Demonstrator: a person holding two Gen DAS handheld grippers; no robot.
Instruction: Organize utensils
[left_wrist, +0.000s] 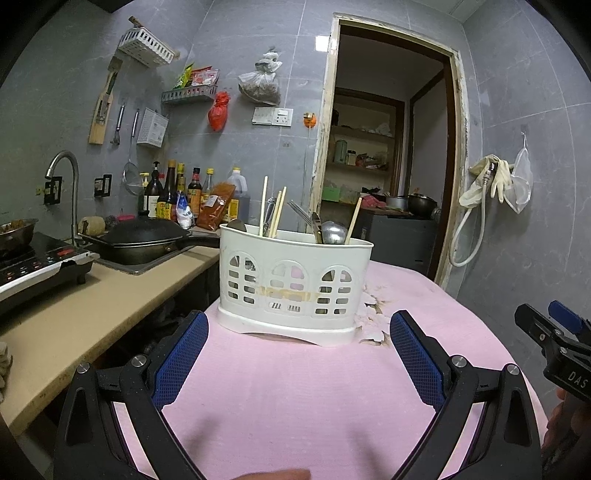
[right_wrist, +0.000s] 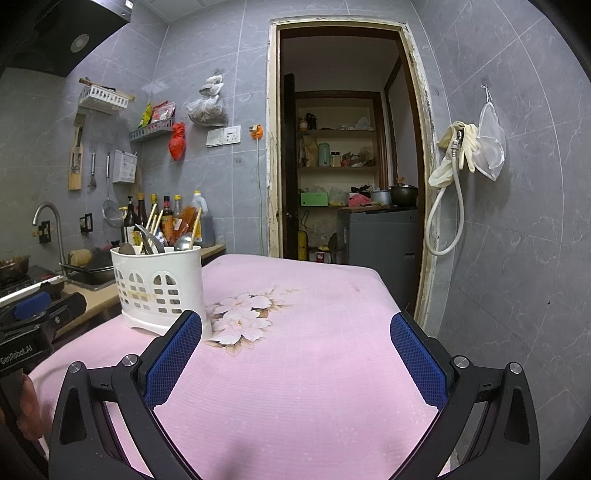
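A table covered by a pink cloth (right_wrist: 314, 369) is seen in both views. A print of pale flowers (right_wrist: 243, 314) is carried by the cloth near its left part. 1 white plastic utensil caddy (left_wrist: 293, 286) is stood upright directly on the cloth, at the table's left far corner, just beside the flower print. Chopsticks (left_wrist: 263, 205) and metal spoons (left_wrist: 332, 232) are held upright inside it. The rest of the cloth is bare.

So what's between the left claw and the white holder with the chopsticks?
Nothing but bare pink tablecloth, as the left wrist view shows. The open left claw points at the white holder with no object in between.
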